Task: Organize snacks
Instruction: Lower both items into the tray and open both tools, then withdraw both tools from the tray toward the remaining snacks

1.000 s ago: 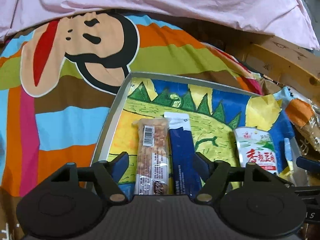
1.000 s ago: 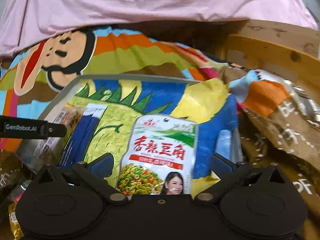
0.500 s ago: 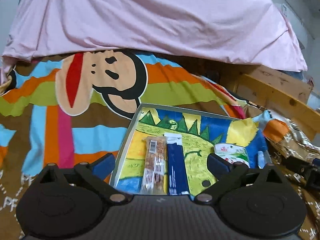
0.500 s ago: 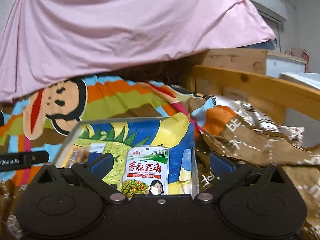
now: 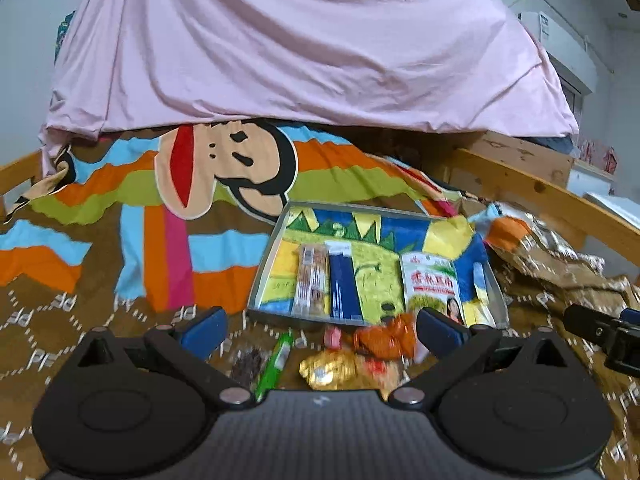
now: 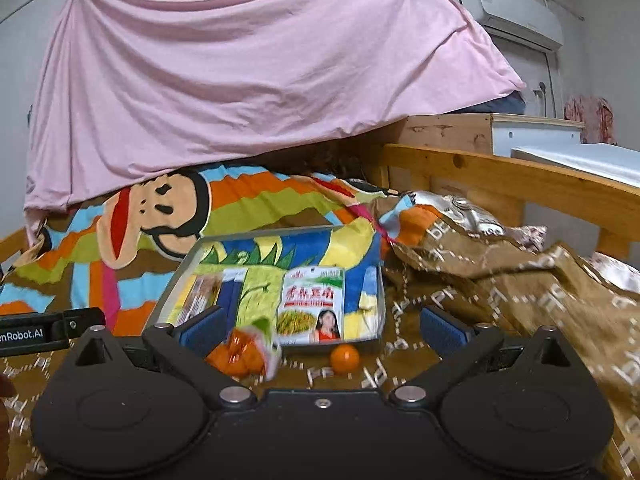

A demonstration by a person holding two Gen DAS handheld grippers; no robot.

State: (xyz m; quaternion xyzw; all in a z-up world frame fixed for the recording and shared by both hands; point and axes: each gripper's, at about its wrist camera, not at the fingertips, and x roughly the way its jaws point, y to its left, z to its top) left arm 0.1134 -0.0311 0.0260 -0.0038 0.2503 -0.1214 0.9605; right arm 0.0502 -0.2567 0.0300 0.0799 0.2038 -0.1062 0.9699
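A grey tray with a colourful lining lies on the bed. In it lie a clear-wrapped snack bar, a dark blue bar and a white-green bean packet. The tray and packet show in the right wrist view too. In front of the tray lie loose snacks: a green stick, a gold packet, an orange packet, an orange bag and a small orange ball. My left gripper and right gripper are open and empty, held back from the tray.
A striped monkey-print blanket covers the bed. A pink sheet hangs behind. A wooden bed rail runs along the right. A crumpled brown quilt lies right of the tray.
Both grippers have pulled back and up from the tray, so the loose snacks in front of it have come into view. The snacks in the tray have not moved.
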